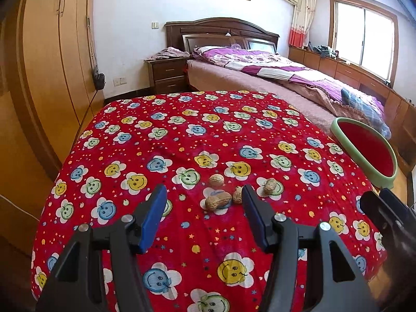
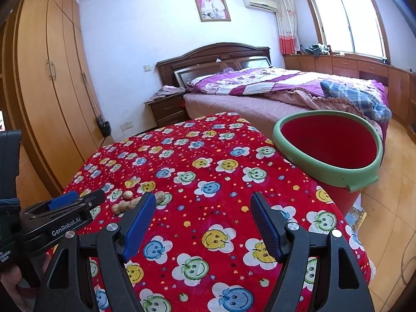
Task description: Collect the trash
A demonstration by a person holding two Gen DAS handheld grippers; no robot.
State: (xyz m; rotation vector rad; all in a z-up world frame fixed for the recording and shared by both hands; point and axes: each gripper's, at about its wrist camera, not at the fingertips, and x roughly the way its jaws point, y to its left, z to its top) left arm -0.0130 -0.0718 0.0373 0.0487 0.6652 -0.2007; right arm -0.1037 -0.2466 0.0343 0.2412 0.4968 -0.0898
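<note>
We see left gripper [image 1: 205, 202] fingers apart, nothing gripped, four peanuts [image 1: 218, 200] on red smiley cloth [image 1: 161, 140] at its tips. Right gripper [image 2: 202, 208] wide apart, empty. Red bin [image 2: 327, 143] at 2 o'clock off peanuts.

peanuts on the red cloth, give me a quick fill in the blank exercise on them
1. The peanuts lie on a cloth printed with smiling ____.
2. The bin has a ____ rim.
3. The left gripper has its jaws ____.
4. The bin's inside is ____.

Missing: flowers; green; open; red
</note>
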